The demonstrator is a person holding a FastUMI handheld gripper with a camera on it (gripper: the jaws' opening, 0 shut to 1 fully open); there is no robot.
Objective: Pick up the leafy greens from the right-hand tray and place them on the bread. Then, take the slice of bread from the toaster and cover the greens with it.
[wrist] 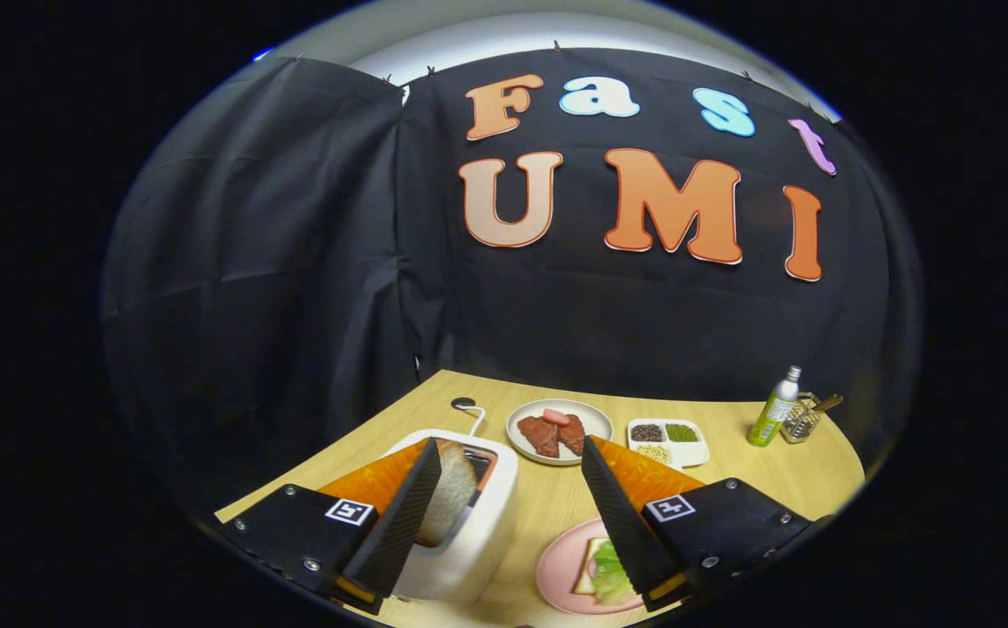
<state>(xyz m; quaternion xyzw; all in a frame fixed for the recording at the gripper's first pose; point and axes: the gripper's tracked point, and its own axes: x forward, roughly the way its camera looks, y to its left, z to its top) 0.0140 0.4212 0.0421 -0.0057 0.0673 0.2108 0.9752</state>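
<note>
- Holding my gripper (511, 506) above the wooden table (731, 475), I had its two fingers spread wide apart, with nothing pinched between them.
- My left finger (399, 523) lay across the front of the white toaster (478, 523), which stood just ahead of it and partly between the fingers.
- A slice of bread (452, 501) stood upright in the toaster's slot, right beside the tip of that left finger; whether the two touched, I could not tell.
- A pink plate (561, 571) sat low on the table, by the inner side of my right finger (622, 523).
- On that plate lay a flat slice of bread (589, 567), with the leafy greens (610, 574) resting on top of it, partly hidden behind the right finger.
- Beyond the fingertips sat a pale round plate (595, 423) carrying dark reddish pieces of meat (549, 433).
- To its right stood a white divided tray (694, 452) with small heaps of grains or beans in its compartments.
- Farther right, near the table's edge, a green bottle (774, 414) stood upright just beside a small wire basket (805, 420).
</note>
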